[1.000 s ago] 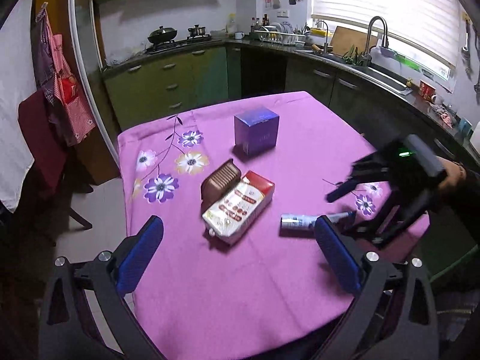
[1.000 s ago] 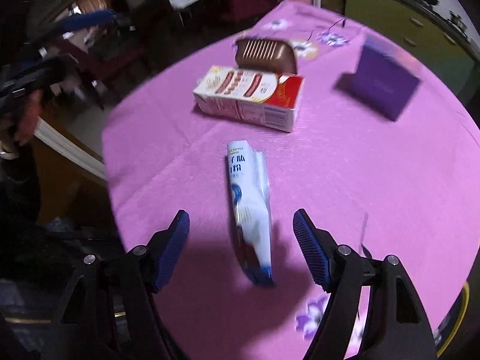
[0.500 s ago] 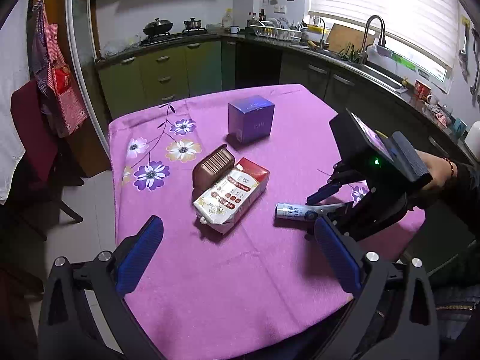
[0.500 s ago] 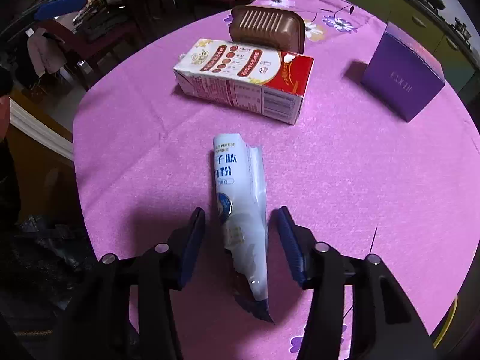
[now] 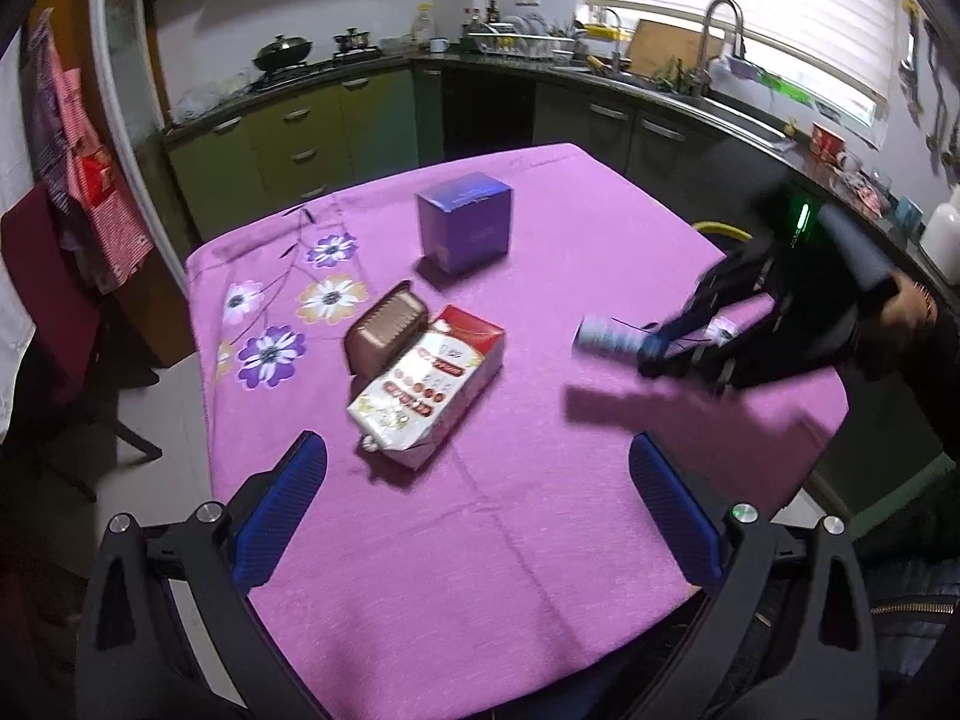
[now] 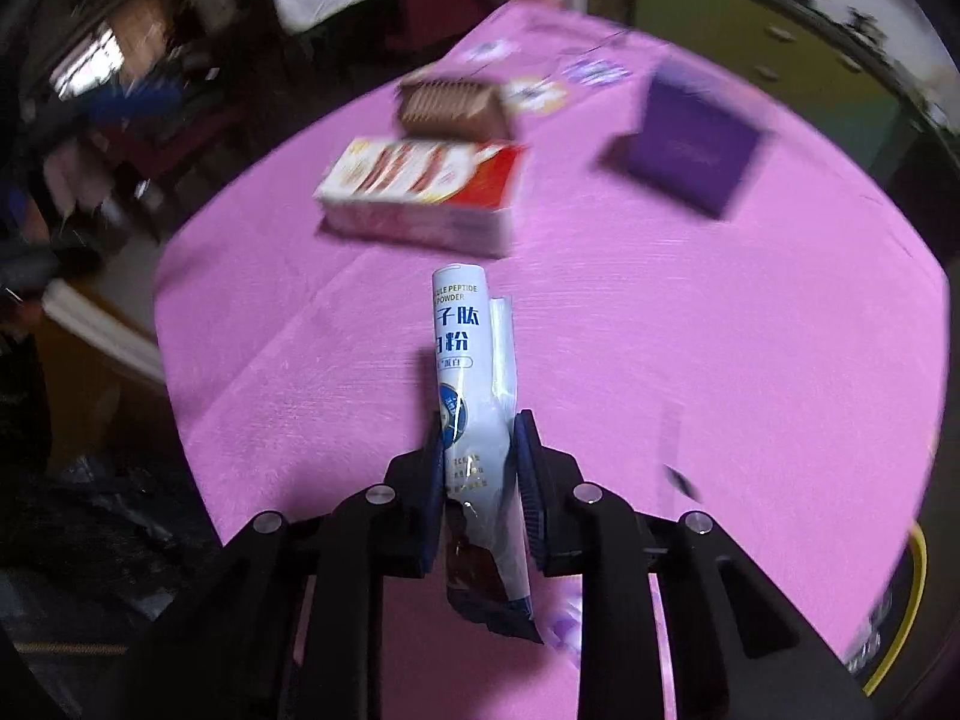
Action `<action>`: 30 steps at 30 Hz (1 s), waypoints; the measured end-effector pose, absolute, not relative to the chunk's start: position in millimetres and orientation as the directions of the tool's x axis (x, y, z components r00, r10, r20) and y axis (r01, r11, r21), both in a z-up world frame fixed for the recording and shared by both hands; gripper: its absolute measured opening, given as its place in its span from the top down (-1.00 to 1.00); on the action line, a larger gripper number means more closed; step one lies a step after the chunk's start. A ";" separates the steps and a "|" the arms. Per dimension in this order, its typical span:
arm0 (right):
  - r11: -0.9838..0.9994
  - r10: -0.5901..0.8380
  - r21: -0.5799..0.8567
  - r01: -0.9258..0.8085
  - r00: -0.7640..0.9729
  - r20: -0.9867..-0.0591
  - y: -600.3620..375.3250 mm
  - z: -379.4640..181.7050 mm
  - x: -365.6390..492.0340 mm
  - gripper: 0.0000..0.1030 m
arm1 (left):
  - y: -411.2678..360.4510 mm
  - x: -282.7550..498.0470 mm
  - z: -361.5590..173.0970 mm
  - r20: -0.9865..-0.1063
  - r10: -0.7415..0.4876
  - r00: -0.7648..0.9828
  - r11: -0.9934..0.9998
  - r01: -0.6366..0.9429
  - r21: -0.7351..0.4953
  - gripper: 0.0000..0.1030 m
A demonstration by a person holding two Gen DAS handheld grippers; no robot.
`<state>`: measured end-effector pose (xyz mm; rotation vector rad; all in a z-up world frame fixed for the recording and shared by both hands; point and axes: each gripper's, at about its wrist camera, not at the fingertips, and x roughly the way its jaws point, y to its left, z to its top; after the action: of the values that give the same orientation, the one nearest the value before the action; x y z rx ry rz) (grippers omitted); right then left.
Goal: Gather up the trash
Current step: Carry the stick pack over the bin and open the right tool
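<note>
My right gripper (image 6: pixel 478 450) is shut on a white and blue powder sachet (image 6: pixel 471 372) and holds it lifted above the purple tablecloth (image 6: pixel 690 330). In the left wrist view the right gripper (image 5: pixel 657 354) carries the sachet (image 5: pixel 606 336) above the table's right side. My left gripper (image 5: pixel 477 516) is open and empty over the near table edge. A red and white carton (image 5: pixel 426 387), a brown ridged tray (image 5: pixel 384 327) and a purple box (image 5: pixel 465 222) lie on the table.
Green kitchen cabinets (image 5: pixel 288 144) and a counter with a sink (image 5: pixel 720 96) run behind the table. A chair with hanging clothes (image 5: pixel 66 228) stands at the left. A yellow rim (image 6: pixel 900 618) shows beyond the table's right edge.
My right gripper closed on the sachet and lifted it off the tablecloth. The left gripper stayed open near the front edge.
</note>
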<state>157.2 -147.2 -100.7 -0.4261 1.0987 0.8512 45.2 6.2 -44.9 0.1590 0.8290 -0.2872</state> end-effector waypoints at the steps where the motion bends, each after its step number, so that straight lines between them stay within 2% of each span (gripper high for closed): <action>1: 0.654 0.392 0.099 -0.750 0.223 -0.893 -165.9 -91.8 161.0 0.56 | 2.1 46.5 -45.7 -0.747 -0.193 0.636 0.945 0.324 0.031 -0.87; 6: 0.834 0.338 0.093 -0.544 0.370 -0.866 -269.5 -57.6 189.1 0.56 | -16.5 54.0 -49.5 -0.756 -0.219 0.617 0.928 0.370 0.033 -0.87; 8: 0.907 0.262 0.068 -0.415 0.432 -0.863 -326.1 -51.7 204.0 0.56 | -23.6 56.4 -50.8 -0.759 -0.228 0.610 0.922 0.387 0.033 -0.87; 13: 0.982 0.131 0.055 -0.181 0.443 -0.887 -422.7 -68.3 236.2 0.55 | -38.5 61.9 -53.2 -0.769 -0.235 0.594 0.909 0.414 0.043 -0.87; 22: 0.996 0.052 0.024 -0.088 0.328 -0.943 -460.3 -137.9 300.0 0.51 | -57.2 67.2 -55.3 -0.791 -0.223 0.569 0.896 0.439 0.063 -0.87; 25: 0.998 0.040 0.021 -0.064 0.313 -0.949 -463.5 -155.6 310.9 0.24 | -58.4 71.9 -57.8 -0.800 -0.224 0.556 0.892 0.448 0.062 -0.87; 30: 0.998 0.061 0.054 -0.031 0.365 -0.929 -472.6 -143.6 299.9 0.06 | -62.3 86.9 -56.8 -0.809 -0.246 0.534 0.860 0.505 0.071 -0.87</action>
<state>299.9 -472.6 -143.6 0.0288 1.1957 0.0590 86.9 -62.3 -56.8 0.3142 0.9040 -0.4563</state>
